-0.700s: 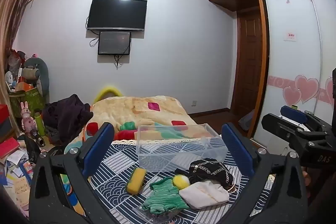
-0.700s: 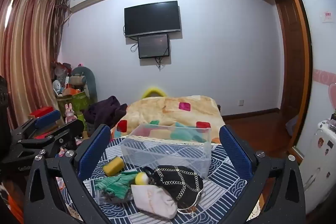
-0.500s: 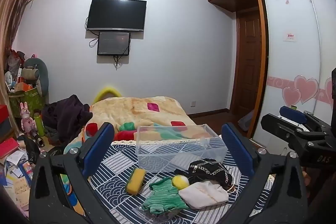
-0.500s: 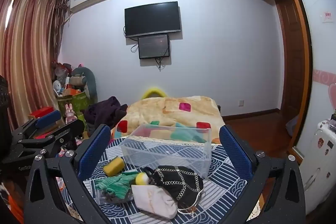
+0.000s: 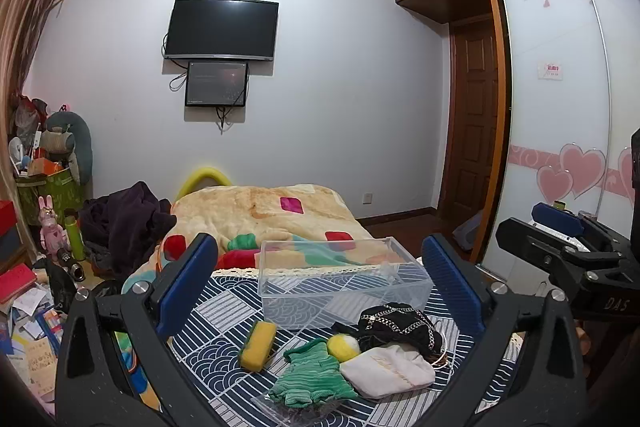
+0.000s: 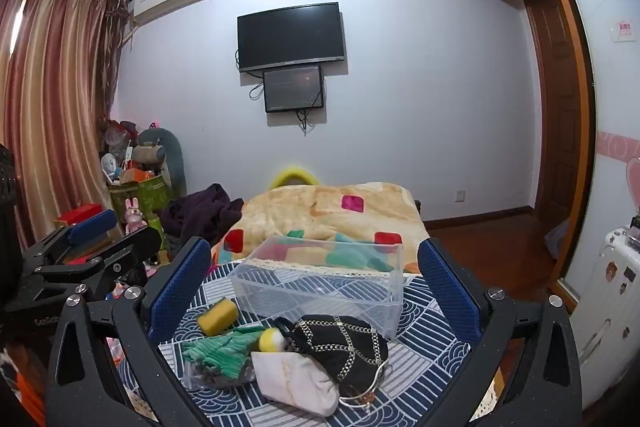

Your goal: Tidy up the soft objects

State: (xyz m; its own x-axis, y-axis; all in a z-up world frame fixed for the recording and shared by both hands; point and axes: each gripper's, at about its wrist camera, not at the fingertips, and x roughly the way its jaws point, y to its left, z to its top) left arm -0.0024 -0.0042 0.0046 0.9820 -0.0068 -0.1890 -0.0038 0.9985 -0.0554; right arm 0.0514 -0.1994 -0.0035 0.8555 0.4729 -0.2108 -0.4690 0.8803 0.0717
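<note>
On a blue patterned cloth (image 5: 216, 311) stands an empty clear plastic box (image 5: 340, 275), which also shows in the right wrist view (image 6: 320, 283). In front of it lie a yellow sponge (image 5: 258, 345), a green knitted cloth (image 5: 312, 377), a yellow ball (image 5: 343, 347), a white pouch (image 5: 388, 371) and a black chain-trimmed bag (image 5: 400, 323). My left gripper (image 5: 320, 287) is open and empty, held above and short of the pile. My right gripper (image 6: 316, 287) is open and empty, likewise above the sponge (image 6: 218, 315), cloth (image 6: 224, 351), pouch (image 6: 296, 383) and bag (image 6: 344, 347).
A bed with a beige patterned blanket (image 5: 264, 211) lies behind the box. Dark clothes (image 5: 124, 223) and clutter with a green bin (image 5: 48, 187) fill the left. A wardrobe with sliding doors (image 5: 560, 107) stands on the right. A clear bag (image 6: 208, 375) lies under the green cloth.
</note>
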